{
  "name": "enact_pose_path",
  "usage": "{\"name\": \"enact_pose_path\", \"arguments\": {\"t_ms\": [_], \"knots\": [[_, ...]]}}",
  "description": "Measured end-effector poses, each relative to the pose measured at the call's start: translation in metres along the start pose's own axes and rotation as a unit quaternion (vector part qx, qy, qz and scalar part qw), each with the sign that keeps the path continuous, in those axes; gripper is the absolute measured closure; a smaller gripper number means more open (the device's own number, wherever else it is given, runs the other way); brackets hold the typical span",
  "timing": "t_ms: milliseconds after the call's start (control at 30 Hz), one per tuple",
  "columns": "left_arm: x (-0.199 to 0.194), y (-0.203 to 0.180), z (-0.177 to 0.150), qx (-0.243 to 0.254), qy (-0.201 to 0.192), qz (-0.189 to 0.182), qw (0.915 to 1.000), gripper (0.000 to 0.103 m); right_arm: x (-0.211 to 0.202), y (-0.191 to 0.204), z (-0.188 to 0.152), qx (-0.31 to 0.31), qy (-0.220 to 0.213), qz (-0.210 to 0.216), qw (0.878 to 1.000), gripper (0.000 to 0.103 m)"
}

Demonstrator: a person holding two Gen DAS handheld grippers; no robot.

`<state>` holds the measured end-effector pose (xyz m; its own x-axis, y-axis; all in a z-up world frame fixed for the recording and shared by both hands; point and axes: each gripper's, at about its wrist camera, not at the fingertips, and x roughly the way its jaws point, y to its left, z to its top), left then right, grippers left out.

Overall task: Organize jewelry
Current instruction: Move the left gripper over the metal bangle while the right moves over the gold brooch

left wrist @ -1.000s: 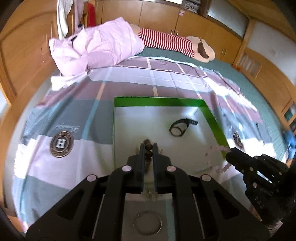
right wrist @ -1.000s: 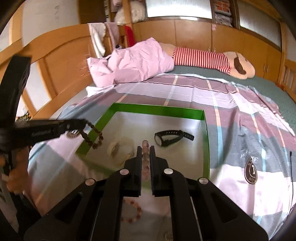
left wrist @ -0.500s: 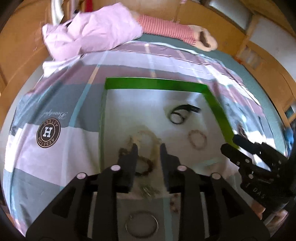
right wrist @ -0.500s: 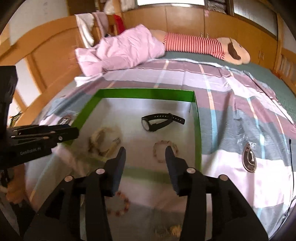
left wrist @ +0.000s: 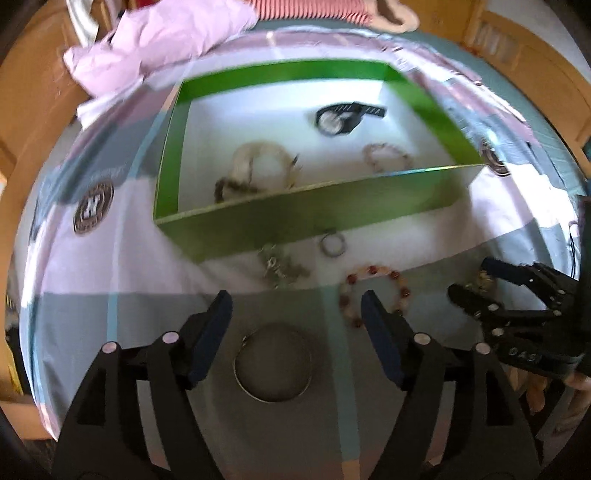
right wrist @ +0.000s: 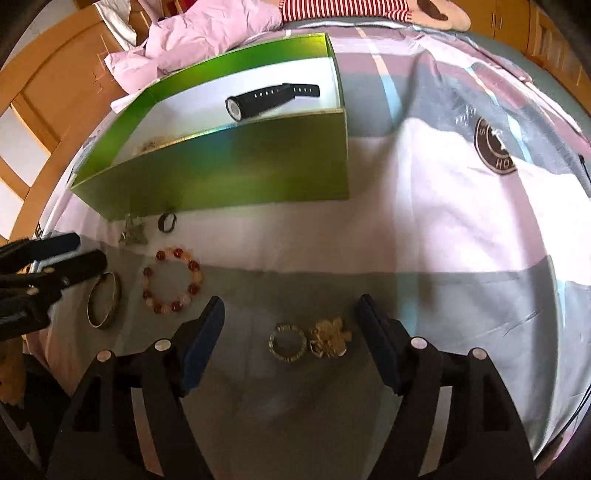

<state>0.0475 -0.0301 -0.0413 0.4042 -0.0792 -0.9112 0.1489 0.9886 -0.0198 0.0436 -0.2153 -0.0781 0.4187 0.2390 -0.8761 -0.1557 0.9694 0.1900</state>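
- The left gripper [left wrist: 295, 312] hangs over the bedspread [left wrist: 498, 214] with its jaws spread wide and nothing between them; a silver bangle [left wrist: 272, 362] lies flat just below the gap.
- The right gripper [right wrist: 290, 312] is likewise spread and empty, above a gold ring [right wrist: 287, 343] and a gold charm [right wrist: 330, 338] that touch each other on the grey band of the spread.
- The green box [left wrist: 303, 221] sits further up the bed, open at the top.
- Inside it: a black watch [left wrist: 341, 116] toward the far right corner, a pale bead bracelet [left wrist: 386, 157] near the right wall, and a cream bracelet [left wrist: 258, 166] with a dark one [left wrist: 231, 188] toward the near left corner.
- Just outside the box's near wall lie a small grey ring [left wrist: 332, 245] and a tangled chain [left wrist: 280, 266].
- A red-and-cream bead bracelet [right wrist: 171, 284] lies between the bangle and the right gripper's left finger.
- A pink quilt [right wrist: 207, 35] is bunched at the head of the bed.
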Motion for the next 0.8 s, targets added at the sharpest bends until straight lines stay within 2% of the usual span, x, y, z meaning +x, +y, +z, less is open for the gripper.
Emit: {"name": "enact_pose_path", "arguments": {"t_ms": [200, 800], "knots": [[0.013, 0.000, -0.002, -0.005, 0.025, 0.012, 0.9996, 0.027, 0.004, 0.013, -0.007, -0.030, 0.001, -0.014, 0.999, 0.030], [0.022, -0.007, -0.003, 0.010, 0.039, 0.026, 0.9989, 0.024, 0.007, 0.020, -0.009, -0.049, 0.004, -0.018, 0.999, 0.030]]}}
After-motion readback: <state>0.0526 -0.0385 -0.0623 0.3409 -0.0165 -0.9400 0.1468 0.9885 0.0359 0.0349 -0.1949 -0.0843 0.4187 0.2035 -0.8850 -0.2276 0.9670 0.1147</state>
